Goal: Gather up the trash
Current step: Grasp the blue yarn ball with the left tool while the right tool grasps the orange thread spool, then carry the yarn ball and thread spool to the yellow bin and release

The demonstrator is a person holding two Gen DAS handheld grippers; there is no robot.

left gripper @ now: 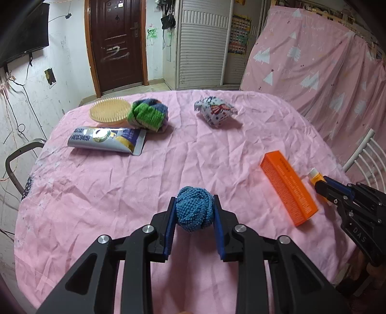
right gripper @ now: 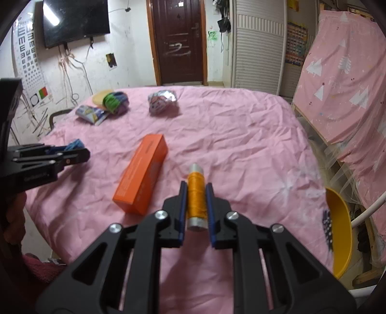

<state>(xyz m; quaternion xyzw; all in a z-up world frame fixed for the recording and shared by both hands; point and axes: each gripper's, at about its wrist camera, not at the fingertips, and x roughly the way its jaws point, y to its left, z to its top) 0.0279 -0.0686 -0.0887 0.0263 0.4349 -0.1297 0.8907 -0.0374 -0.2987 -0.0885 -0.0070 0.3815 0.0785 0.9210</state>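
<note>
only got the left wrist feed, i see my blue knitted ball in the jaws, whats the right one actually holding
Observer: The right gripper is shut on an orange thread spool with silver ends, held lengthwise between the fingers.
Operator: anything off the right edge of the table i cant see
Observer: Yes, a yellow plastic bowl-like container sits past the pink tablecloth's right edge; what it is exactly I cannot tell.
Operator: whats on that left wall by the tv
Observer: A long eye chart with rows of E shapes hangs left of the black wall-mounted tv.
</note>
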